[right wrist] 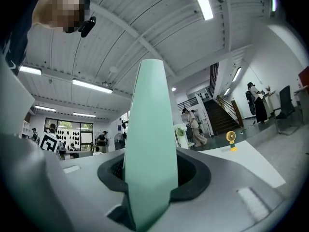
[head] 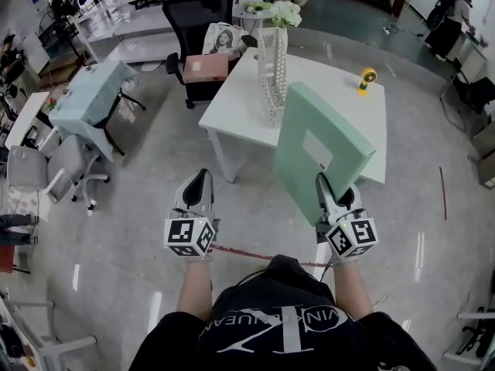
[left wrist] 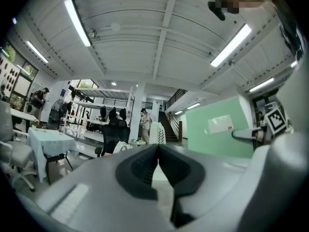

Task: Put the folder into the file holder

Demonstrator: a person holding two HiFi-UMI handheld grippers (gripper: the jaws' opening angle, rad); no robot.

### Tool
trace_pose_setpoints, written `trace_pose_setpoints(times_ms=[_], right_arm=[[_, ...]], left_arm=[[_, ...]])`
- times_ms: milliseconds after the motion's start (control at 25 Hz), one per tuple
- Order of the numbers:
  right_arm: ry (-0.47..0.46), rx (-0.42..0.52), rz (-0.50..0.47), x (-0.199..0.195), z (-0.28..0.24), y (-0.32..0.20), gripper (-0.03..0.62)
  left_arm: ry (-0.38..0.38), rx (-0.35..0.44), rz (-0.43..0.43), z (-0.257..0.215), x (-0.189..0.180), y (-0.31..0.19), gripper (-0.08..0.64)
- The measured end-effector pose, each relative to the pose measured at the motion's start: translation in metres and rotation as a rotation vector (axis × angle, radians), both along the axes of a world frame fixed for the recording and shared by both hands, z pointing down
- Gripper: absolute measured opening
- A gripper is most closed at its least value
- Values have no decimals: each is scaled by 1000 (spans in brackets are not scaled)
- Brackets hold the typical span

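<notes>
Two grippers: the left gripper (head: 198, 182) has its jaws pressed together on nothing; the right gripper (head: 328, 190) is clamped on the lower edge of the folder (head: 319, 147).
Folder: mint green, held upright in the air on the near side of the white table (head: 340, 91), resting on nothing.
File holder: white and perforated (head: 272, 76), standing on the table's left part, well apart from the folder.
Done: the folder is off any surface and in a firm grip.
Left: by my judgement, nearly all of the placing; carry it over the holder, line it up with a slot, lower it in, let go.
</notes>
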State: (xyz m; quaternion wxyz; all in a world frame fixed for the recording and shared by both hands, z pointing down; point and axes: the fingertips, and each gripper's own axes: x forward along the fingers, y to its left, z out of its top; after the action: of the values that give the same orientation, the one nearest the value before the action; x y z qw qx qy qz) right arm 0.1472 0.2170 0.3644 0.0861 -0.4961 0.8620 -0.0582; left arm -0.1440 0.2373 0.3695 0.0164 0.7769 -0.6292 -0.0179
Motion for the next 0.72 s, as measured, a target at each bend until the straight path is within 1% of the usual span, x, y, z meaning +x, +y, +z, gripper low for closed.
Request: trace_pose_setpoints(times_ms=[160,360,720], right_arm=[[-4,0,-4,-10,-4,-8,186],[14,-6,-14,-18,-4,-20,186],[8,25,-15,-28,-16,-61,186]], left_arm=[[16,-4,-7,1,-12,-9,0],[23,-7,1,1,-14,-24,0],[28,5,12,-2,-18,-70,0]])
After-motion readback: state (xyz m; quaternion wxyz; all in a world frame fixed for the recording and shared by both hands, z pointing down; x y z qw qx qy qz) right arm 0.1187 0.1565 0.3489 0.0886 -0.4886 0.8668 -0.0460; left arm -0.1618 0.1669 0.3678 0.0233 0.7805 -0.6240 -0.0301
